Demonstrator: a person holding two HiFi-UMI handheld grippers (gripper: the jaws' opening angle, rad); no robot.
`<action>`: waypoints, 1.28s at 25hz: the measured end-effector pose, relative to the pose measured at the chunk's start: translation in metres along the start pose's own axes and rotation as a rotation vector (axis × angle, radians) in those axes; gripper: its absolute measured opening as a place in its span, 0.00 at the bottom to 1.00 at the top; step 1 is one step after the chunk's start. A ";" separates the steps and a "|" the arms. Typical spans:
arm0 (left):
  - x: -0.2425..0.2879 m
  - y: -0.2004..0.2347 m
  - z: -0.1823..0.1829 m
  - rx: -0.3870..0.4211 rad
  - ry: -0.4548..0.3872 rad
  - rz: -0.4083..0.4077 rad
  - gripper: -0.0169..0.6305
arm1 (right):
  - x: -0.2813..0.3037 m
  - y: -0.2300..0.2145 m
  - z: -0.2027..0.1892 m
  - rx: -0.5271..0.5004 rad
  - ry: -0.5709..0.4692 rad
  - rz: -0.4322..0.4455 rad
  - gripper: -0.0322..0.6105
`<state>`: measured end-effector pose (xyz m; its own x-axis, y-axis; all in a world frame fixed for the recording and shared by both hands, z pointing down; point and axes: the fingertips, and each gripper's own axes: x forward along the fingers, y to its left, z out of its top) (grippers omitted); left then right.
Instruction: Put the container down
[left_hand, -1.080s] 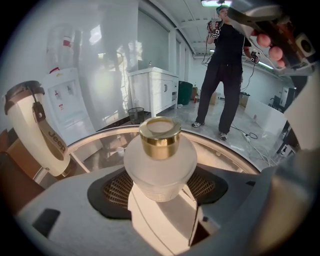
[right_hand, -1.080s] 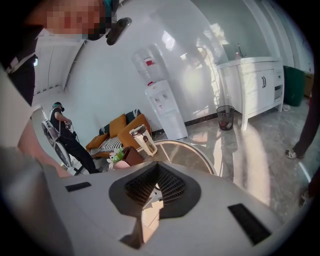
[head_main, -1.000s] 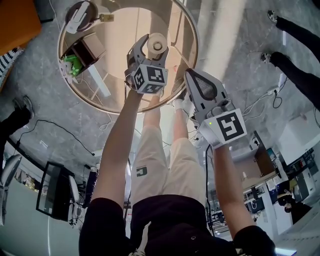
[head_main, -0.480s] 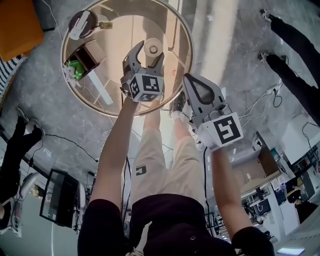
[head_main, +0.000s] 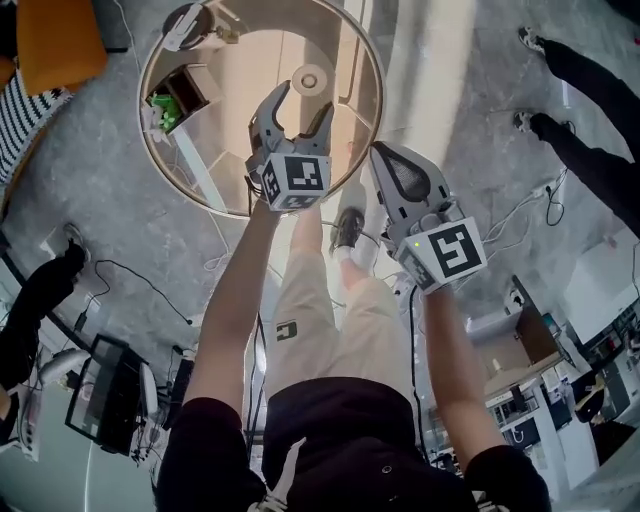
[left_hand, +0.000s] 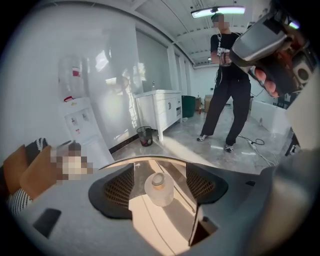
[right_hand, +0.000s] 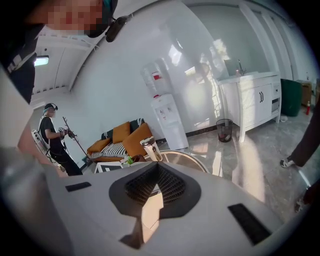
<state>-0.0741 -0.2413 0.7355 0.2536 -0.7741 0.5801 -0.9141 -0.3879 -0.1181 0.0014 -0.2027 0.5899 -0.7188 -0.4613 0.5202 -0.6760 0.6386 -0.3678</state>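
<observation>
The container (head_main: 309, 80), a small clear jar with a pale lid, stands upright on the round glass table (head_main: 372, 60). My left gripper (head_main: 303, 98) is open just in front of it. In the left gripper view the container (left_hand: 159, 190) sits between the dark pads (left_hand: 120, 187) with a gap on each side, touching neither, and the left gripper (left_hand: 160, 170) holds nothing. My right gripper (head_main: 385, 160) hangs to the right of the table's edge, shut and empty. In its own view the right gripper (right_hand: 156, 170) has its ribbed pads (right_hand: 172, 187) pressed together.
A white-capped bottle (head_main: 185, 22) and a brown box with something green (head_main: 180, 92) sit at the table's far left. People's legs (head_main: 590, 70) stand at the right, and cables cross the floor. A person (left_hand: 227, 85) stands ahead of the left gripper. An orange sofa (right_hand: 125, 140) lies beyond the table.
The container sat deep between the left jaws a second ago. It now stands on the table at their tips, looking smaller, as the left gripper has drawn back.
</observation>
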 end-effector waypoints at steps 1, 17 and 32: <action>-0.010 -0.004 0.006 -0.004 -0.004 0.005 0.55 | -0.008 0.005 0.002 -0.006 -0.011 0.003 0.05; -0.218 -0.079 0.060 -0.106 -0.085 0.155 0.48 | -0.191 0.098 0.000 -0.127 -0.152 0.000 0.05; -0.400 -0.147 0.144 -0.160 -0.237 0.169 0.25 | -0.324 0.179 0.025 -0.218 -0.268 -0.014 0.05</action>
<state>0.0047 0.0536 0.4047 0.1437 -0.9228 0.3573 -0.9829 -0.1752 -0.0572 0.1095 0.0461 0.3365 -0.7467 -0.5975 0.2923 -0.6559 0.7345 -0.1739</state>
